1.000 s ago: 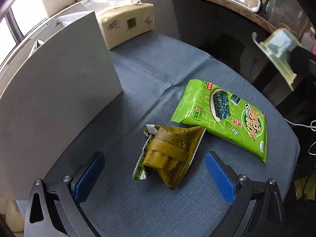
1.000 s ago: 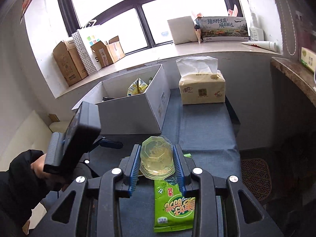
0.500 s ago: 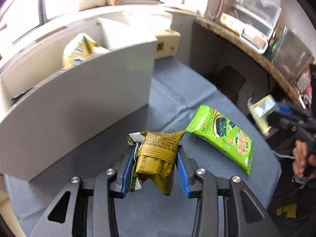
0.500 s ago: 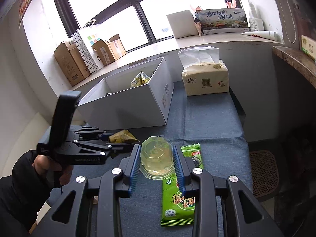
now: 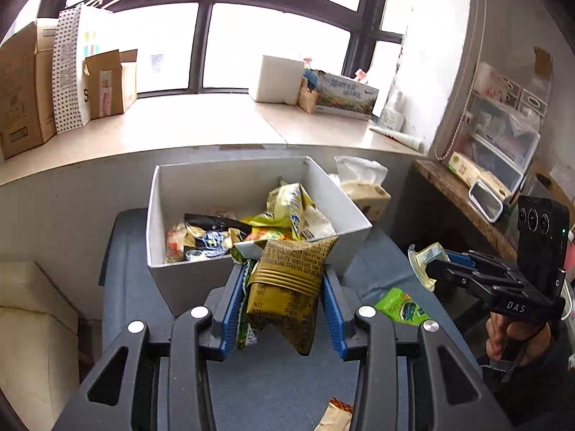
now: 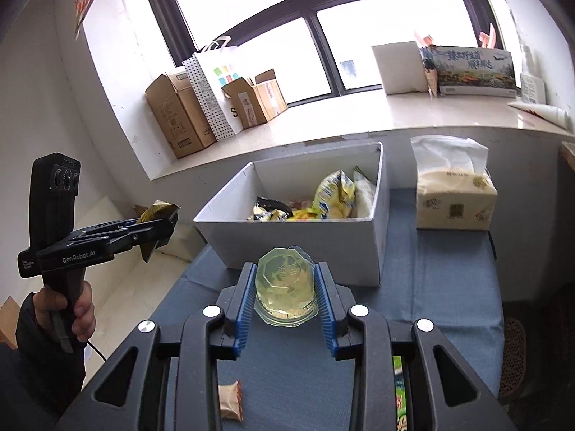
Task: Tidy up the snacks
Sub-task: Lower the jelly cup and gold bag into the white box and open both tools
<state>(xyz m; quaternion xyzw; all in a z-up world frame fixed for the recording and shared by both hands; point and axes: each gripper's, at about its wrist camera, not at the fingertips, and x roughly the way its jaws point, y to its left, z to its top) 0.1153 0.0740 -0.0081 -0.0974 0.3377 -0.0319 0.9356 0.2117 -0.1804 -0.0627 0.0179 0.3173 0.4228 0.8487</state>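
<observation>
We hold one olive packet (image 5: 287,287) in the left gripper (image 5: 284,309), one jelly cup (image 6: 285,287) in the right gripper (image 6: 285,309).

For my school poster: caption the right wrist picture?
Tool holding a jelly cup before the white snack box.

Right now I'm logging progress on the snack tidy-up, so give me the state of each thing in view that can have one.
left gripper: shut on the brown snack packet, held in the air.
right gripper: shut on the clear jelly cup, lifted.
white box: open-topped, partly filled with snacks.
green seaweed packet: lying on the table, outside the box.
small brown wrapped snack: lying on the table.
tissue box: open, a tissue sticking up.
</observation>
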